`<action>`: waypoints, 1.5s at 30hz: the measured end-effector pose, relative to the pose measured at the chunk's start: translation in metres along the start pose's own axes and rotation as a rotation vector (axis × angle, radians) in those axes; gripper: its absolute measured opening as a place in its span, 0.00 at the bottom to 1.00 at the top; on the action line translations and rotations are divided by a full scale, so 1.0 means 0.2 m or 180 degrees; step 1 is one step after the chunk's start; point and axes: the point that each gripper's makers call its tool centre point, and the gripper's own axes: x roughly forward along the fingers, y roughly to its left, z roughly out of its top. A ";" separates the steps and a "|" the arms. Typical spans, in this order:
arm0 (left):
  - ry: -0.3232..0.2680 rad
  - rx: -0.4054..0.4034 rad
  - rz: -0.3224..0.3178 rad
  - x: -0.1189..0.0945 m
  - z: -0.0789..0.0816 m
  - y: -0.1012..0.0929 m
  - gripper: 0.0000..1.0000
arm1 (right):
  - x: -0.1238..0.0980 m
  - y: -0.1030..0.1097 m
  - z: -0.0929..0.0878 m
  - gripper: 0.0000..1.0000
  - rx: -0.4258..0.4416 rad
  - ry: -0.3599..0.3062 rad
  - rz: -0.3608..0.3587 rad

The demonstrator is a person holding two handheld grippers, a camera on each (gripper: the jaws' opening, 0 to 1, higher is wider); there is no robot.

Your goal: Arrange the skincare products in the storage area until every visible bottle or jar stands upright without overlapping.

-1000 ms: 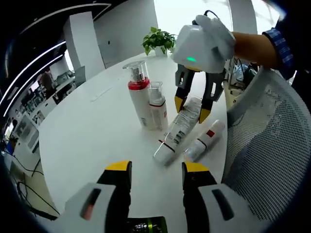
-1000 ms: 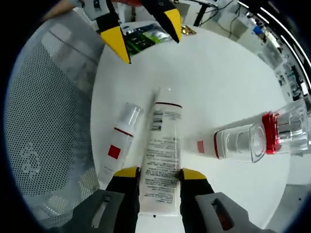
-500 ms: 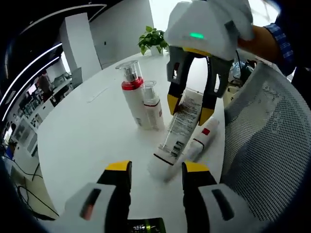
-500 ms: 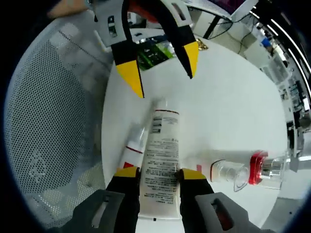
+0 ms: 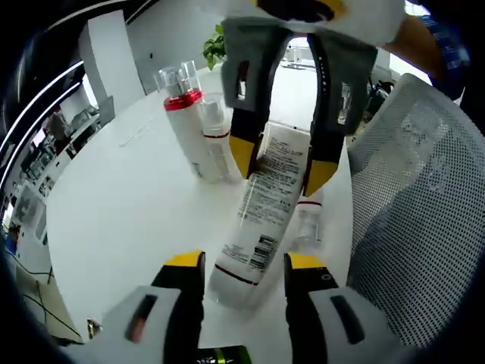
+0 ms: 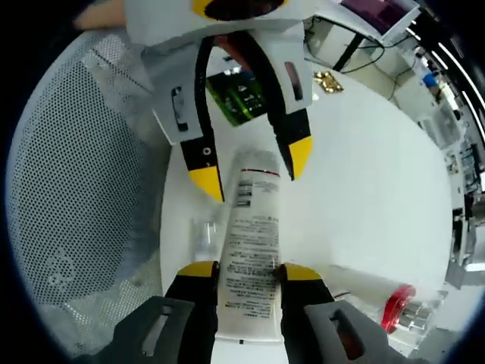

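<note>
Right gripper (image 6: 245,271) clenched on the white tube (image 6: 248,258), yellow tips pressed to both its sides; tube tilted, lifted off the table (image 5: 114,212), printed text along its length, cap end reaching between the tips of the left gripper (image 5: 242,267). Left gripper's jaws spread wide, either side of the cap, touching nothing that can be made out. Second tube (image 5: 307,220), small, lying flat near the table's edge beside a mesh chair back (image 5: 424,197). Red-collared pump bottle (image 5: 184,121) upright toward the table's middle, a smaller clear-capped bottle (image 5: 217,140) touching it. Potted plant (image 5: 216,49) at the far edge
</note>
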 end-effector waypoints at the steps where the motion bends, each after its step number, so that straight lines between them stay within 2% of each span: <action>1: 0.0006 0.0002 -0.0012 0.01 -0.01 0.00 0.36 | 0.00 0.00 0.01 0.26 -0.0008 -0.0004 0.0011; 8: -0.0002 0.0101 -0.0092 0.07 -0.01 -0.06 0.41 | -0.01 0.02 0.05 0.26 -0.0065 -0.0019 0.0073; 10: 0.0017 0.0164 -0.0061 0.08 -0.01 -0.06 0.39 | -0.01 0.02 0.06 0.26 -0.0092 -0.0017 0.0090; 12: 0.0050 0.0221 0.0003 0.09 -0.02 -0.04 0.34 | -0.01 0.02 0.06 0.26 -0.0131 -0.0014 0.0091; 20: 0.0043 0.0120 -0.0009 0.09 0.01 -0.06 0.34 | -0.04 0.02 0.07 0.26 -0.0230 0.0011 0.0105; 26: 0.0036 0.0315 0.0016 0.07 0.03 -0.06 0.33 | -0.08 0.02 0.09 0.26 -0.0364 0.0021 0.0093; 29: 0.0101 0.0329 -0.0018 0.06 0.03 -0.06 0.32 | -0.10 0.01 0.11 0.27 -0.0390 -0.0007 0.0095; 35: 0.0121 0.0342 0.0044 0.03 0.05 -0.04 0.30 | -0.12 -0.01 0.10 0.28 -0.0449 0.0012 0.0069; 38: 0.0164 0.0176 -0.0061 0.01 0.04 -0.05 0.30 | -0.14 -0.01 0.12 0.28 -0.0396 -0.0110 0.0109; 41: 0.0161 0.0140 -0.0022 -0.02 0.03 -0.03 0.30 | -0.15 -0.03 0.14 0.29 -0.0360 -0.0310 0.0053; 44: 0.0098 -0.0003 0.0034 -0.05 0.04 0.01 0.29 | -0.18 -0.09 0.17 0.29 -0.0337 -0.0526 -0.0088; 45: 0.0036 -0.0089 0.0034 -0.06 0.05 0.02 0.29 | -0.21 -0.11 0.20 0.29 -0.0230 -0.0665 -0.0134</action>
